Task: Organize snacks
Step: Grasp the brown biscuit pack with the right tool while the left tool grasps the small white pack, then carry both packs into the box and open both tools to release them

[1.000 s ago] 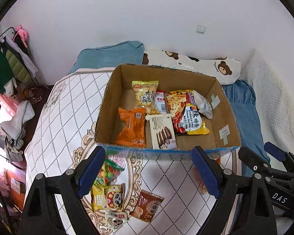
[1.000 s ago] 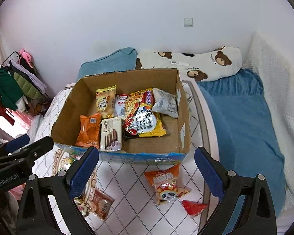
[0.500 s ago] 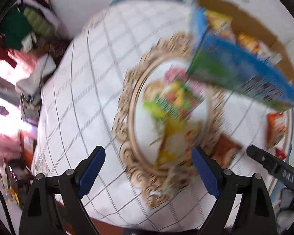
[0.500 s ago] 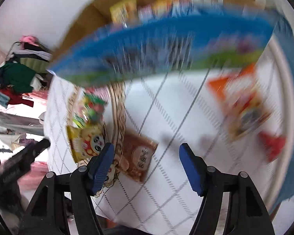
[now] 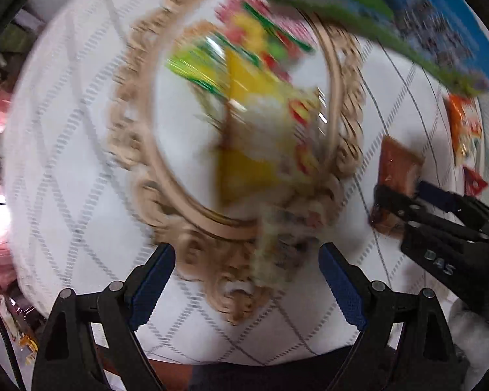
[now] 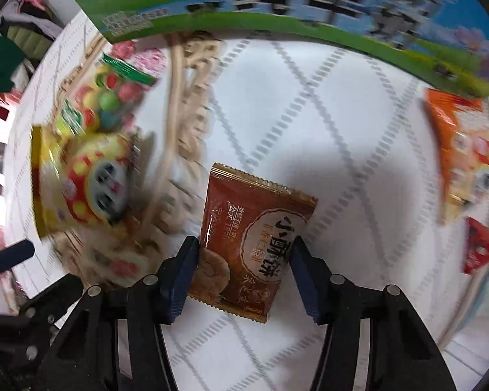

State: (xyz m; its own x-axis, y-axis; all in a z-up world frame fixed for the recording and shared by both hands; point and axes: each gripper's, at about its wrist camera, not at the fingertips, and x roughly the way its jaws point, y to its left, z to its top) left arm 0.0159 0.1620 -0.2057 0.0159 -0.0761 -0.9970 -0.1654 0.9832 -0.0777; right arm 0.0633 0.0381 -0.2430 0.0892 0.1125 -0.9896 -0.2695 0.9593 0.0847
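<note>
The right claw (image 6: pixel 243 272) points down at the bed (image 6: pixel 358 176), which has a white quilted cover with grey diamond lines. A brown cookie packet (image 6: pixel 247 238) lies flat on the cover, and its lower half sits between the two blue pads. The jaws have just been closing in on it. The pads are right at the packet's two sides, but they do not squeeze it, so this claw is not gripping anything.

The left claw (image 5: pixel 244 290) also points down, with its jaws wide apart and nothing between them. A small blurry pale packet (image 5: pixel 277 247) lies just above it.

In the right wrist view, the blue and green box (image 6: pixel 277 6) is at 12 o'clock. A yellow panda snack bag (image 6: pixel 81 179) is at 9 o'clock, with a bag of colourful candies (image 6: pixel 111 94) at 10 o'clock. An orange snack bag (image 6: pixel 463 150) is at 3 o'clock, and a little red packet (image 6: pixel 481 246) lies just below it.
</note>
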